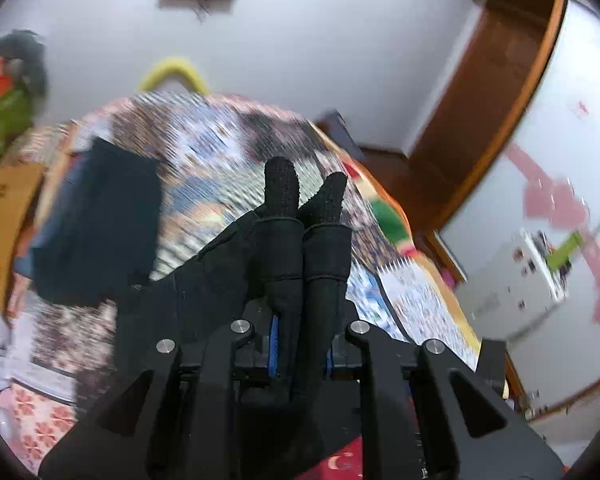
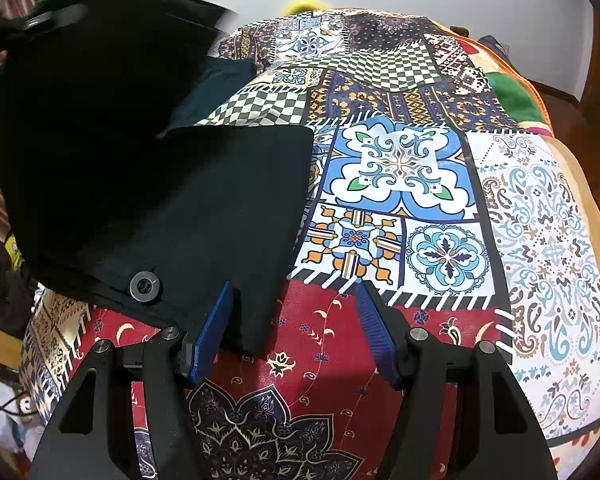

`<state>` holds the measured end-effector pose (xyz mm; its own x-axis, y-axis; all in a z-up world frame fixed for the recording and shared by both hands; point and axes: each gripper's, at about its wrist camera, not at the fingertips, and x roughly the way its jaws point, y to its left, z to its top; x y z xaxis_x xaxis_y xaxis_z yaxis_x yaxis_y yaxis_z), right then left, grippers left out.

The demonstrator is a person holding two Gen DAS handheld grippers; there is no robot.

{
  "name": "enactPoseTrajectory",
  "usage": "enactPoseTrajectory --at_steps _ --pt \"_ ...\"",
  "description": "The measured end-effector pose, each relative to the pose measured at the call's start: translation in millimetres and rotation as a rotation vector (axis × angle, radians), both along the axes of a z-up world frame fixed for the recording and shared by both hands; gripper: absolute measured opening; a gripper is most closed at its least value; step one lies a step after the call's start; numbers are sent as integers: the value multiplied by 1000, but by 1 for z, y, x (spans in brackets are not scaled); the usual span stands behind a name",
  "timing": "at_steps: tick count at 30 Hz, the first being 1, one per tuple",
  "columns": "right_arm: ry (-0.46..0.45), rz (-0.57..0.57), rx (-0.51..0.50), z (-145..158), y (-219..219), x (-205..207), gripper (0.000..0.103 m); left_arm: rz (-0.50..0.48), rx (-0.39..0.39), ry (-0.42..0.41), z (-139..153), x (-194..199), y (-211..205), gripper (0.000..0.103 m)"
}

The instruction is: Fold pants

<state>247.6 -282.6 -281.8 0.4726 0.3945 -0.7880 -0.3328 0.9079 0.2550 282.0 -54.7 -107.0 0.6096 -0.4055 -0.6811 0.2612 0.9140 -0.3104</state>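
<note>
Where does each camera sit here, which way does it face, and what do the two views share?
Left wrist: on the left gripper, raised, facing across the bed toward the wall; its fingers are shut on black pants fabric.
Right wrist: on the right gripper, looking down over the bedspread; jaws open, beside the pants.
Shared: pants, patchwork bedspread.

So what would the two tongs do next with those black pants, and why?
Probably the left tongs, shut on black fabric and raised, carry it across and lower it onto the black pants lying on the patchwork bedspread. The right tongs are open beside the waistband button, holding nothing.
</note>
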Motion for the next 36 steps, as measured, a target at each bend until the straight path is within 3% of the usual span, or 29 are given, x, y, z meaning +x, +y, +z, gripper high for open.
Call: enactPoseTrajectory --at_steps 8,10,12,15,20,23,27,32,36 --pt "-2 4 20 -1 -2 0 59 -137 145 121 -56 -13 -57 19" --pt "-2 1 25 0 -2 -1 59 -176 176 162 -61 -18 -63 30" --pt "-7 -6 31 1 -3 -3 60 -206 176 170 -61 -27 -67 49" --pt "-9 -15 41 4 -6 -7 60 -181 228 89 -47 -37 -61 80" --pt "-16 -36 44 10 -17 -15 60 -75 313 -48 -20 -33 -24 97" --pt "-29 -52 43 15 -22 -18 60 27 385 -80 -16 -11 9 100" --pt "-40 -80 62 22 -28 -19 60 103 425 -39 -30 31 52 103" --pt "-48 -118 70 25 -31 -16 60 212 429 119 -77 93 101 103" --pt "-52 -130 61 28 -31 -15 60 207 425 248 -128 122 115 103"
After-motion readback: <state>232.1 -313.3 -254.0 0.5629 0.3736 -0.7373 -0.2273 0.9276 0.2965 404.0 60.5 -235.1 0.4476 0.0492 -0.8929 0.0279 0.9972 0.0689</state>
